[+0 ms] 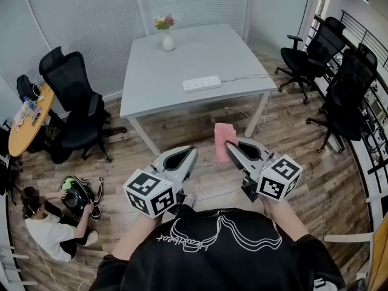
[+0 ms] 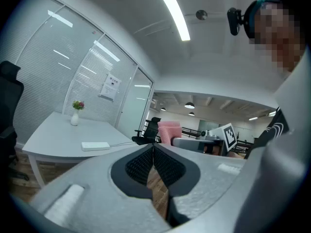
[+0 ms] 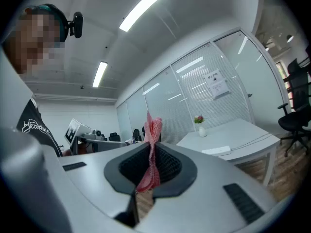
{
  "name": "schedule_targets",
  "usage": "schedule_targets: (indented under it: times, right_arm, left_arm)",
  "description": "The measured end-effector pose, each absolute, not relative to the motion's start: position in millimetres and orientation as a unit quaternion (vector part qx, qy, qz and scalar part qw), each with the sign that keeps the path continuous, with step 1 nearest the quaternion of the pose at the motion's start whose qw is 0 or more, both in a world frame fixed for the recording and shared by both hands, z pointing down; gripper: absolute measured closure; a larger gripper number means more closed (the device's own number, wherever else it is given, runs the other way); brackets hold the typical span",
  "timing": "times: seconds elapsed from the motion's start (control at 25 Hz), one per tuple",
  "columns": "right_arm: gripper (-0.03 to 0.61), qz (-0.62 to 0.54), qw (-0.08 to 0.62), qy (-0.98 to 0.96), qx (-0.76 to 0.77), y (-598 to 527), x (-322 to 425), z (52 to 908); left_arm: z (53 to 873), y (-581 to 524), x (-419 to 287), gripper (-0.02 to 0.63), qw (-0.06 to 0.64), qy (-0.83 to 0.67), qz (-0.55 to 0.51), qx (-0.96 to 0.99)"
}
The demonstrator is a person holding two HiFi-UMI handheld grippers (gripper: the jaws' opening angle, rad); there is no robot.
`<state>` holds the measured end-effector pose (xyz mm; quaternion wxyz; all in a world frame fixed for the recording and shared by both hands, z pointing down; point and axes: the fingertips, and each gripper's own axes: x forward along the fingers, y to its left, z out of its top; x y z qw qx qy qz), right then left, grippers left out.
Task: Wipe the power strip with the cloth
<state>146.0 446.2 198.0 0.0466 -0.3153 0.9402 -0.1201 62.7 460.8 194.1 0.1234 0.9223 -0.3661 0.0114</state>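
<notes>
Firmly, right gripper (image 1: 230,143) gripping cloth (image 1: 222,133), tabletop power strip (image 1: 201,83), illegible shirt script (image 1: 182,237)

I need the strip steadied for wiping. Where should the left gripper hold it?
Probably the left end of the strip, jaws across its narrow width, with the left gripper coming down from the near side of the table. It lies flat, long side along that edge, and its cord leaves the right end.
</notes>
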Motion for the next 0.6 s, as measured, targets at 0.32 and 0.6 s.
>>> schedule_targets:
  times: [0.32,0.6]
  right_arm:
    - [0.546,-0.11,0.052,0.942,-0.314,451.8,146.0,193.6]
    - [0.545,-0.124,0.059,0.933,-0.333,436.8,157.4,199.2]
  left_arm:
    - [190.7,464.4,65.8,0.6,0.118,-0.362,0.015,0.925]
    - [196.3,457.1,71.4,0.6,0.119,-0.354,0.018,0.927]
